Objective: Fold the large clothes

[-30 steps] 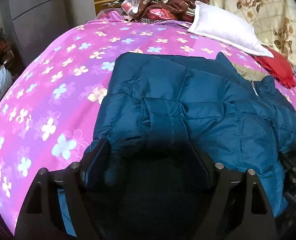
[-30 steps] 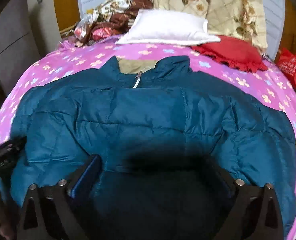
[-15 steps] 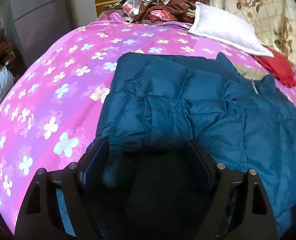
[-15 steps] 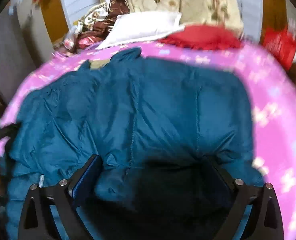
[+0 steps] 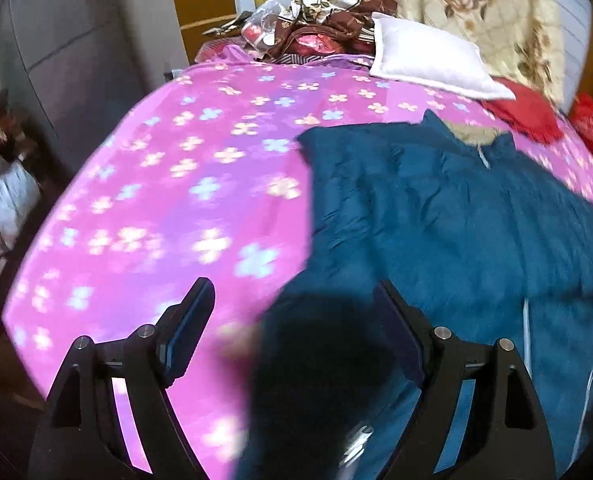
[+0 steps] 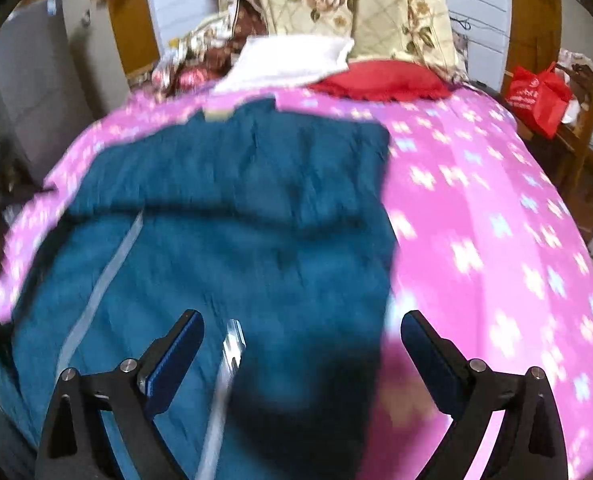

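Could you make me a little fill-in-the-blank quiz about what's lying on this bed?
1. The jacket on the bed is dark ____.
2. The bedsheet is pink with a ____ print.
3. The plain pillow near the head of the bed is ____.
4. The fingers of the right gripper stand ____.

Missing words: blue; flower; white; open

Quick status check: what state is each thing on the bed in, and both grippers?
Jacket: folded narrower, lying flat on the bedspread.
Zipper: exposed along the folded side.
White pillow: lying flat.
Left gripper: open, empty.
Right gripper: open, empty.
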Motion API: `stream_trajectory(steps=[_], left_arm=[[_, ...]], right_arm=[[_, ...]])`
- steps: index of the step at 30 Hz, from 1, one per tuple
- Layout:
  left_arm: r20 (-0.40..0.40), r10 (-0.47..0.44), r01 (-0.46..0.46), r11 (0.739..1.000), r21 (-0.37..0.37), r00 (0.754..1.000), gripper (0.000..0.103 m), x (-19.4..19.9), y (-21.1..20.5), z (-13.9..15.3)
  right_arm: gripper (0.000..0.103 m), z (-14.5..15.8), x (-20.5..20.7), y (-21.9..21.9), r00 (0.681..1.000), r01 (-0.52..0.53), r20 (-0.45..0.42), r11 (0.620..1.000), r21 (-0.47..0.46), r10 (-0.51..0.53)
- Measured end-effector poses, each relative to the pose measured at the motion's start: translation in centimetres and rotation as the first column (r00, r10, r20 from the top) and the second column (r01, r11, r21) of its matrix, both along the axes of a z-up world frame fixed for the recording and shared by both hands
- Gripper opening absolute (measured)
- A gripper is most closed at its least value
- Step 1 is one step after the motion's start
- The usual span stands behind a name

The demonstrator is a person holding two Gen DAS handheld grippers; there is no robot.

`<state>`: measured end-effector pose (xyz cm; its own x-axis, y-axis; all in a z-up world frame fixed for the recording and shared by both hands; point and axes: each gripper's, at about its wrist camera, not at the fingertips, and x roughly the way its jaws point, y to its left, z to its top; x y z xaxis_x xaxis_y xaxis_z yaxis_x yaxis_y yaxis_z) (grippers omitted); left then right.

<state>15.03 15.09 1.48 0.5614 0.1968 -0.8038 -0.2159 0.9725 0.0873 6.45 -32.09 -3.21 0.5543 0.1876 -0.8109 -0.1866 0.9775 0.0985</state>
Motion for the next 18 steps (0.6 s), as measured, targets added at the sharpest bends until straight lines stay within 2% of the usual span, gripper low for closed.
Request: stream_trajectory(steps=[5,9,14,18], left_arm=[[-0.014,-0.031,0.032,0.997,0.069,0.999,0.082,-7.6,3.2,1.7],[-0.038,-0.035,0.038,0.995,0.096,0.999,0.082,-12.7,4.2,0.1],[-0.049,-0.056,0.058,0.998,0.033,0.997,0.082,-15.2,4.5,-3.5],[-0.038,-0.046,0.046,0.999,0.003,0.998,0.082,-16.2,4.6,-5.8]], right_arm=[[0.098,-3.4,-5.3,-2.1,0.997,0.005,-0.076,1.0,0.012,-0.004],[0.098,-5.6,-8.6,-3.2,0.992,0.03,-0.128,0.992,0.125,-0.014],[0.099,-5.6,-12.4,-2.0,0.998,-0.012,-0.065,0.981,0.191,0.025],[0.099,-5.5,-13.1,-1.0,0.997,-0.058,-0.034,0.967,0.249,0.069]])
